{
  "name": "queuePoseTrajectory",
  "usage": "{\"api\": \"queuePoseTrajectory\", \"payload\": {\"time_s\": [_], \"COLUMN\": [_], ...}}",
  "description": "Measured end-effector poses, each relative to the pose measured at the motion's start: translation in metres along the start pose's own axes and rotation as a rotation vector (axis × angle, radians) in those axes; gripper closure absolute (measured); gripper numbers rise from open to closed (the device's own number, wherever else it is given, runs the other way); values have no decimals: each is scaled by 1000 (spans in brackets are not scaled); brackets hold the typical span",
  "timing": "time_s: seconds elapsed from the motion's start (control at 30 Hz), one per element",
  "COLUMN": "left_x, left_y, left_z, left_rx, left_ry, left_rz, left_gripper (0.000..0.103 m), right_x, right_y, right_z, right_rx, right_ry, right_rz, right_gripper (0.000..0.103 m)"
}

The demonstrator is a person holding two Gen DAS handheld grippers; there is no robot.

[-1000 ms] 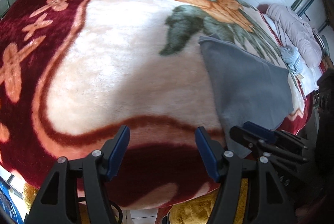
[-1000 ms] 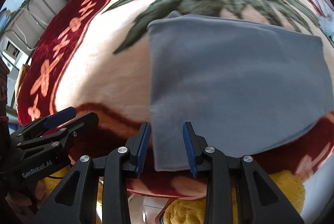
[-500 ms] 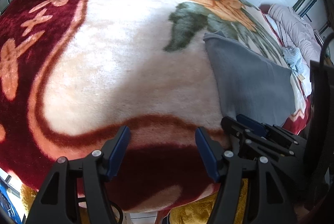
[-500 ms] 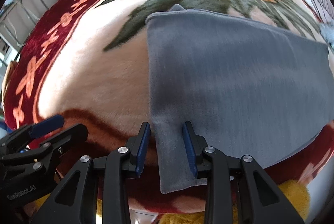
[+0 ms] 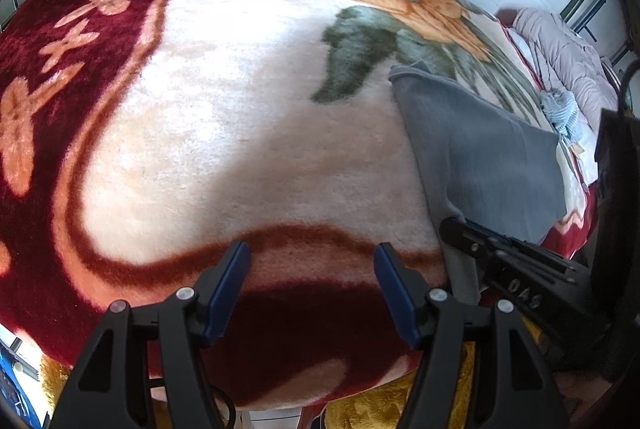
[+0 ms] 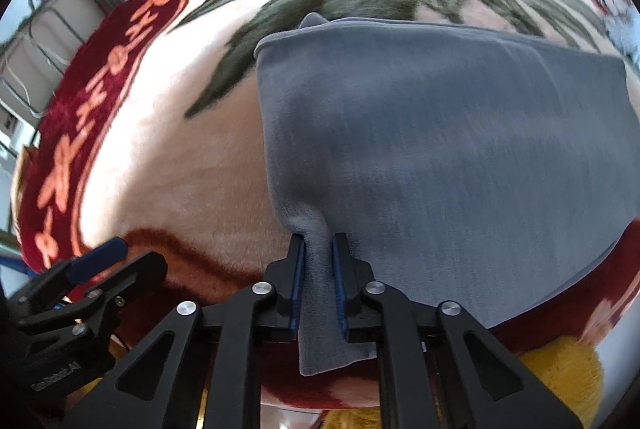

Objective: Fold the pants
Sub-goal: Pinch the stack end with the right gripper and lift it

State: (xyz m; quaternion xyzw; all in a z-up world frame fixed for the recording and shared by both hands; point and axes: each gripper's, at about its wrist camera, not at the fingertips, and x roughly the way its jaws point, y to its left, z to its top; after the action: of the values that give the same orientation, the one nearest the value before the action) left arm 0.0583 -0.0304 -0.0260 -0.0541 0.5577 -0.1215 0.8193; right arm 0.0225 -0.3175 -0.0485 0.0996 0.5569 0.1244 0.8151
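Your right gripper is closing, pinching the near corner of the grey pants. Your left gripper is hovering spread wide over the floral blanket, gripping nothing.

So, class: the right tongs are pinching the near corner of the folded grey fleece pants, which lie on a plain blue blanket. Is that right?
Not quite. The right tongs, closing, do pinch the near corner of the folded grey fleece pants, but the right wrist view shows a cream and dark red floral blanket, not plain blue.
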Motion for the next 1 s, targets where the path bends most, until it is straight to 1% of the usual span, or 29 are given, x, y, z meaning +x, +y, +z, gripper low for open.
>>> {"api": "queuePoseTrajectory", "payload": {"time_s": [0.13,0.2,0.4,0.7,0.87,1.0], "left_x": [-3,-6,-13,-20,-20,-18], "left_y": [-3,-6,-19,-39,-54,-74], "left_z": [1,2,4,9,14,22], "left_rx": [9,15,47,87,109,137], "left_ry": [-4,-11,-30,-35,-26,-22], "left_rz": [0,0,-3,-12,-17,-24], "left_gripper": [35,35,35,35,35,35], "right_x": [-16,-31,-67,-103,-119,-134], "right_y": [-5,-7,-21,-67,-94,-118], "right_z": [2,4,11,18,25,28], "right_rx": [28,26,33,110,128,147], "right_ry": [-26,-56,-125,-187,-213,-251], "right_rz": [59,79,86,122,119,103], "right_gripper": [93,93,93,93,93,93]}}
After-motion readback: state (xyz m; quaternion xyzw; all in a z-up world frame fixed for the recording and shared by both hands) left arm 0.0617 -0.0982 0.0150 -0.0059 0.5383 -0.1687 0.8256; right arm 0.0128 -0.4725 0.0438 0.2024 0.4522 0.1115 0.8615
